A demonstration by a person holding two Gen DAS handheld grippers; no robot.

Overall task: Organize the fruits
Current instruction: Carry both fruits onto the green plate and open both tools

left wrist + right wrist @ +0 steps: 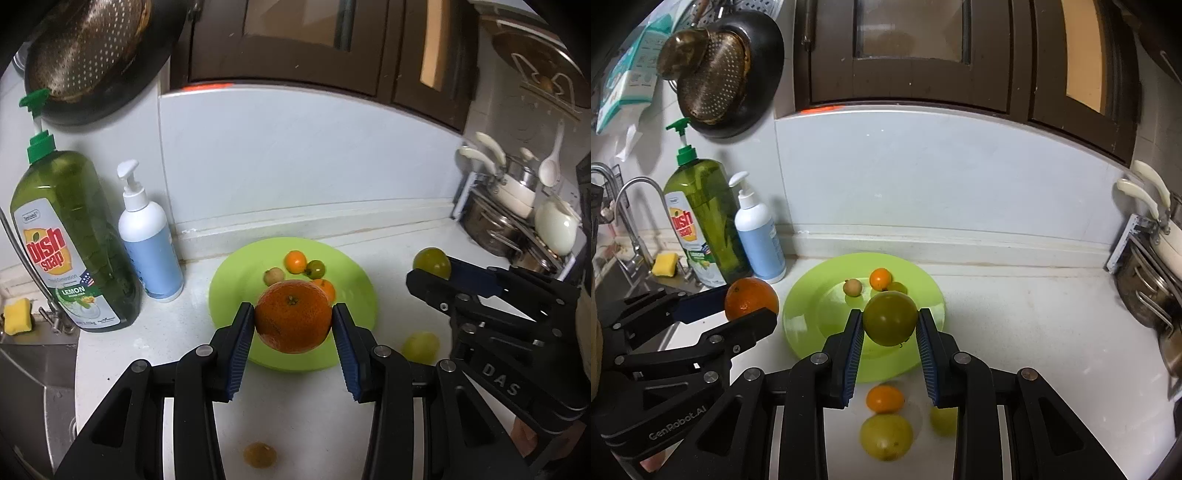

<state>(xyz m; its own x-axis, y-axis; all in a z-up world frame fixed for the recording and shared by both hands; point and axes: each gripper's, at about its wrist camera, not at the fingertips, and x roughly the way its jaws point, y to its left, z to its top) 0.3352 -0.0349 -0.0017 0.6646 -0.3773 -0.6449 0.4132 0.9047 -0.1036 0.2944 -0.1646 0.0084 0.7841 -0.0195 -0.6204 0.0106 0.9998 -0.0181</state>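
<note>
Your left tongs (293, 319) are pinching a big orange (293, 315) above the green plate (354, 269). Your right tongs (890, 325) are pinching a green fruit (890, 323) over that plate too. Small fruits (881, 278) are sitting just past both tongs.

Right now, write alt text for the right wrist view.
The right hand-held gripper grips a green fruit above a lime-green plate holding small fruits; at left, the left hand-held gripper holds an orange.
</note>
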